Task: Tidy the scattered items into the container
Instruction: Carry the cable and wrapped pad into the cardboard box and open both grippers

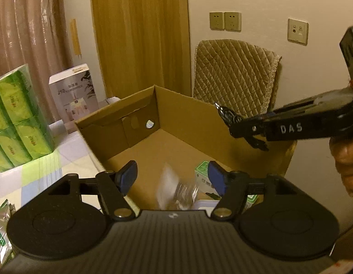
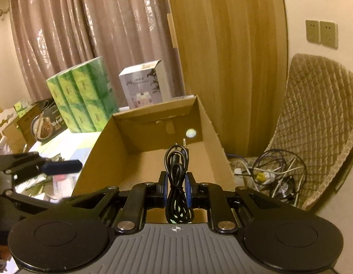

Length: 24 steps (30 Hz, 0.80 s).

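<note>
Curtains hang behind the cardboard box (image 2: pixel 153 123); the right gripper (image 2: pixel 176 191) pinches a coiled black cable (image 2: pixel 177 182), the left gripper (image 1: pixel 173 178) is spread wide above the box.

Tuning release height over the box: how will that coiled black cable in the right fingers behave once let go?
The coiled black cable is probably floppy: its loops sag below the right gripper. It looks light, so it should drop softly into the cardboard box. The loose plug end sticks up, so it may snag or uncoil.
</note>
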### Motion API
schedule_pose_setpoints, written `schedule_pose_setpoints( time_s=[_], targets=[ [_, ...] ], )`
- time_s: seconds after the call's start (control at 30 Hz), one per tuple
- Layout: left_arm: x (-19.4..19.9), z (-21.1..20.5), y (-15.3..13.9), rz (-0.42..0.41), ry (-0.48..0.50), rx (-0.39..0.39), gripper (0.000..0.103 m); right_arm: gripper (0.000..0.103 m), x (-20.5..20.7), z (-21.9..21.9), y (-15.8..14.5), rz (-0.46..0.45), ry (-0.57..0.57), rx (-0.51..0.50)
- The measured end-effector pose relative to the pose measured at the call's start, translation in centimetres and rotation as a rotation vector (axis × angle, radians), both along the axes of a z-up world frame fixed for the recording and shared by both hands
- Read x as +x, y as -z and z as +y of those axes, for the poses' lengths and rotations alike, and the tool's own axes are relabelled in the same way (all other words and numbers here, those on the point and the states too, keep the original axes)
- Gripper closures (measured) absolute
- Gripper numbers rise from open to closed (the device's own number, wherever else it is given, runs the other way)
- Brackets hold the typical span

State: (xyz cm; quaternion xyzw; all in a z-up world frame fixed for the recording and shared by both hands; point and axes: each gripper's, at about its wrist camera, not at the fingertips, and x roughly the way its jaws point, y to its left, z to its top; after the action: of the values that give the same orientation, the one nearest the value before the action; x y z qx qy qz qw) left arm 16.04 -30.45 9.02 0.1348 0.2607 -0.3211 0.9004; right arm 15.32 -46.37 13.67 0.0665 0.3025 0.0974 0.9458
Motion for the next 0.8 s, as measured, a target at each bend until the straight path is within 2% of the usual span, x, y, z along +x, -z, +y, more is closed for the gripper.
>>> schedule_pose_setpoints(
  time_s=[0.4, 0.47, 0.5, 0.53, 0.8],
  targets=[
    [-0.2, 3.0, -0.5, -0.006, -0.035, -0.017, 0.039, 0.09, 0.9, 1.6, 0.6, 0.014, -0.041, 0.034],
    [-0.3, 3.4, -0.5, -0.002, -0.04, -0.022, 0.039, 0.072, 0.9, 1.5, 0.4, -0.005, -0.04, 0.055],
    [-0.3, 3.6, -0.5, -0.002, -0.043, -0.024, 0.039, 0.056, 0.9, 1.4, 0.3, -0.014, -0.034, 0.064],
    [-0.4, 3.8, -0.5, -0.002, -0.045, -0.025, 0.039, 0.048, 0.8, 1.2, 0.1, -0.024, -0.023, 0.073],
    [-1.3, 5.8, -0.9, -0.009, -0.062, -0.034, 0.038, 0.048, 0.0, 0.9, -0.9, -0.03, 0.003, 0.081]
  ],
)
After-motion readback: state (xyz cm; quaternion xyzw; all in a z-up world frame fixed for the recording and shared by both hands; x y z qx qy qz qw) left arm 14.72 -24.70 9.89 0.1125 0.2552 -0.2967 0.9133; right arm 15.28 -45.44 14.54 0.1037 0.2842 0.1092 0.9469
